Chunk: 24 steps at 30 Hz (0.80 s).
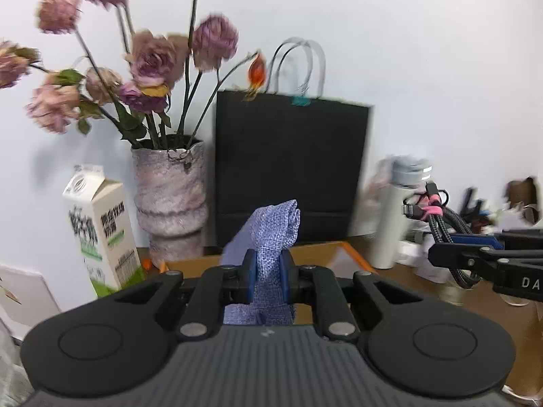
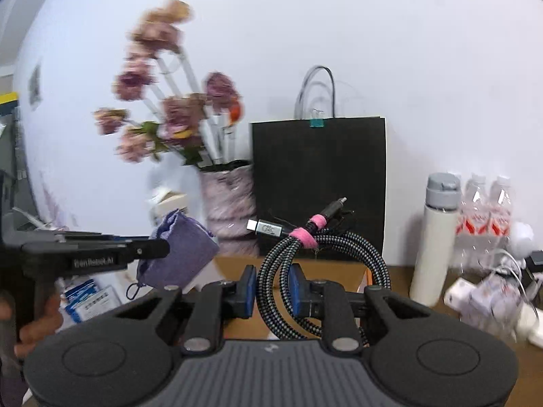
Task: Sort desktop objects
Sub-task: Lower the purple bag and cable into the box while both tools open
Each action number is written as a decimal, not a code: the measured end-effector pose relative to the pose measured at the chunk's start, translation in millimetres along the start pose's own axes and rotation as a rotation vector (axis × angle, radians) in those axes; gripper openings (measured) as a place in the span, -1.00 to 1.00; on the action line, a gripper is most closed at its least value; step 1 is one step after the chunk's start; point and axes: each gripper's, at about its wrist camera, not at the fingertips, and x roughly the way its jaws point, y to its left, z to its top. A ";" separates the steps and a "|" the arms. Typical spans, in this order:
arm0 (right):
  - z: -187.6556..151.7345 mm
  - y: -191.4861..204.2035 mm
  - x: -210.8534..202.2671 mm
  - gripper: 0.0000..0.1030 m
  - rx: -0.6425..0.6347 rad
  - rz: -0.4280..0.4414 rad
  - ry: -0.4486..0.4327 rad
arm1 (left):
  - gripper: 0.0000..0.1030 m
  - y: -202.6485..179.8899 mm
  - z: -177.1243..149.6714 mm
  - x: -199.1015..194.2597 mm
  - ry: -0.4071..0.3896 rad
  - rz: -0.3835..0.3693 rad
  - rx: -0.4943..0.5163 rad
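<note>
My left gripper is shut on a purple woven drawstring pouch and holds it up above the desk. The pouch also shows in the right wrist view, hanging from the left gripper at the left. My right gripper is shut on a coiled black-and-white braided USB cable bound with pink straps, held above an open cardboard box. In the left wrist view the cable and right gripper show at the right.
Against the white wall stand a vase of dried roses, a black paper bag, a milk carton and a white bottle. Packed water bottles and white chargers lie at the right. Small boxes lie at the left.
</note>
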 end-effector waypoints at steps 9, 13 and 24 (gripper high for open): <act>10.1 -44.4 190.9 -0.62 0.021 -0.017 0.331 | -0.73 44.1 -20.5 147.3 0.314 0.088 -0.137; -12.8 -45.5 245.5 -0.62 0.012 -0.056 0.446 | -0.74 45.6 -35.8 169.2 0.358 0.106 -0.127; -42.1 -42.7 296.8 -0.56 0.016 -0.105 0.590 | -0.12 42.0 -40.6 196.9 0.515 0.132 -0.128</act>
